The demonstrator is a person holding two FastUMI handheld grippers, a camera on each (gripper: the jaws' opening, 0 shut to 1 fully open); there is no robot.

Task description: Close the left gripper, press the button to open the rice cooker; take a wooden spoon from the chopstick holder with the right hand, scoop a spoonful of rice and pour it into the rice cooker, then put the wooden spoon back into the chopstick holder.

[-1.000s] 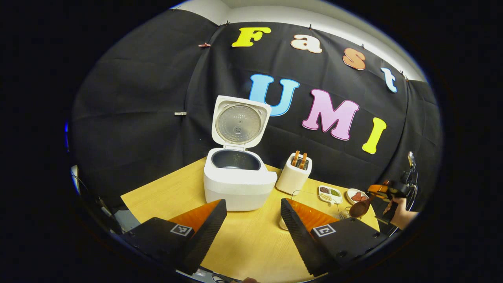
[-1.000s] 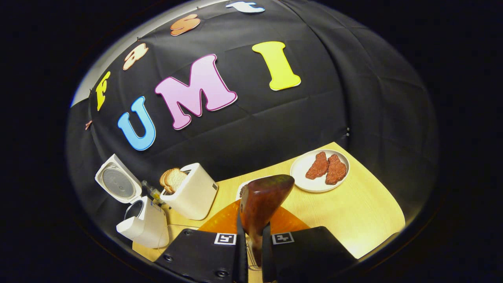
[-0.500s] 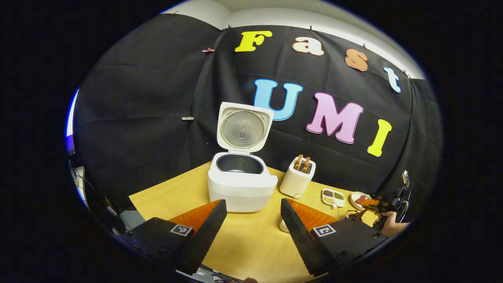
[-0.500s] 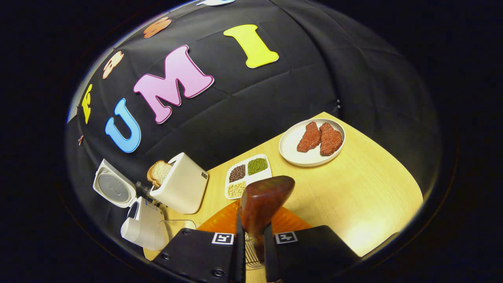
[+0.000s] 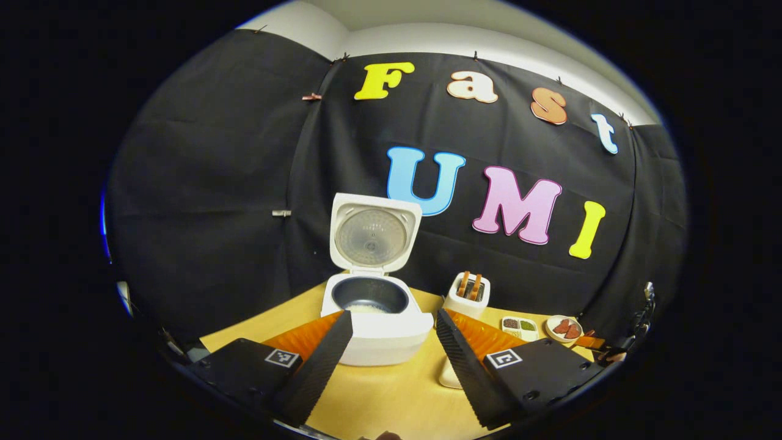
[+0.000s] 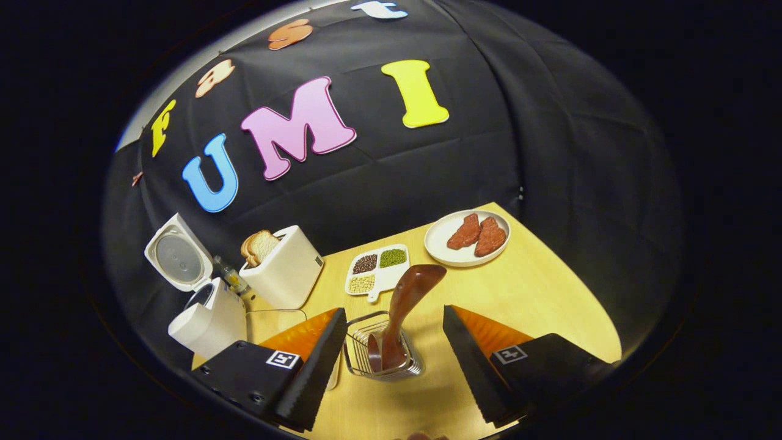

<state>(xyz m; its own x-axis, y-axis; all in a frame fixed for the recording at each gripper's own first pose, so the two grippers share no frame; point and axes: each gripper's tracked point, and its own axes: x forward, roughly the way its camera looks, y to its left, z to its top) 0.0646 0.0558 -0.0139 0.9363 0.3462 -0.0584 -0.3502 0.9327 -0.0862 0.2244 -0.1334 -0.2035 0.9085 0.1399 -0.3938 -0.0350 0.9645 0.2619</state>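
From the left gripper view, the left gripper (image 5: 391, 354) hangs with its fingers spread wide and empty, and straight ahead of it the rice cooker (image 5: 377, 321) stands lid-up with pale rice in the pot. In the right gripper view, the right gripper (image 6: 394, 360) has just let go: half a second ago it pinched the wooden spoon (image 6: 404, 308), which now stands bowl-up in the chopstick holder (image 6: 380, 354) between its wide-open fingers. The task looks finished to me.

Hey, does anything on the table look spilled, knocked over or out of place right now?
Nothing stands out. The wooden spoon stands handle-down in the wire chopstick holder, leaning a little. The rice cooker sits upright with its lid open, and the plate and divided dish hold their food.
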